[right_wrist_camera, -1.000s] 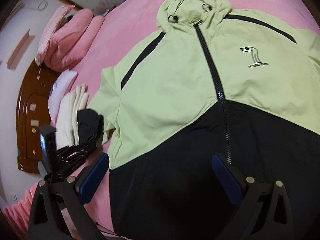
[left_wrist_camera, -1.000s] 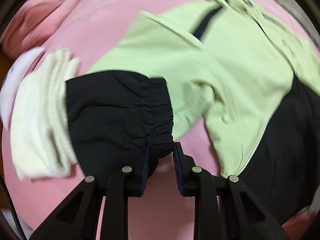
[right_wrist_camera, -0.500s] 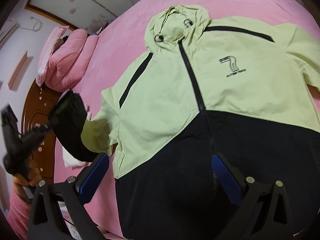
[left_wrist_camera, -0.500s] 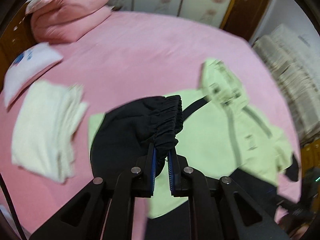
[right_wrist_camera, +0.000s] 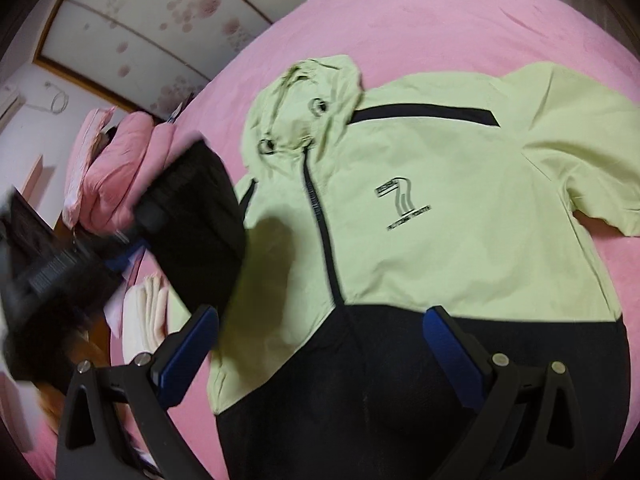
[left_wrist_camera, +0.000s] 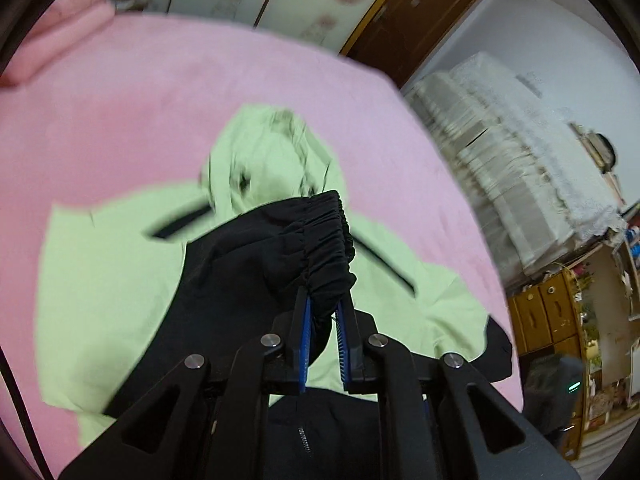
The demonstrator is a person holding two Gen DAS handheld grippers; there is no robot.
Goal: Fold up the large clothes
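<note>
Covering most of both views, pink bedsheet (right_wrist_camera: 460,12) with the light-green and black hooded zip jacket (right_wrist_camera: 460,208) spread flat on it, front up, hood (right_wrist_camera: 312,100) toward the upper centre of the right wrist view, black lower panel at the bottom of frame. Black sleeve with gathered elastic cuff (left_wrist_camera: 320,248) raised off the sheet, centre of the left wrist view, above the jacket's chest. Left gripper (left_wrist_camera: 323,320) pinches that cuff between its blue-padded fingers, nearly together. Right gripper (right_wrist_camera: 320,344) spread wide, nothing between the fingers, low centre of its view over the black panel. Folded pink quilt (right_wrist_camera: 120,168) at left of the right wrist view; stack of cream folded cloth (right_wrist_camera: 146,316) below it, lower left.
</note>
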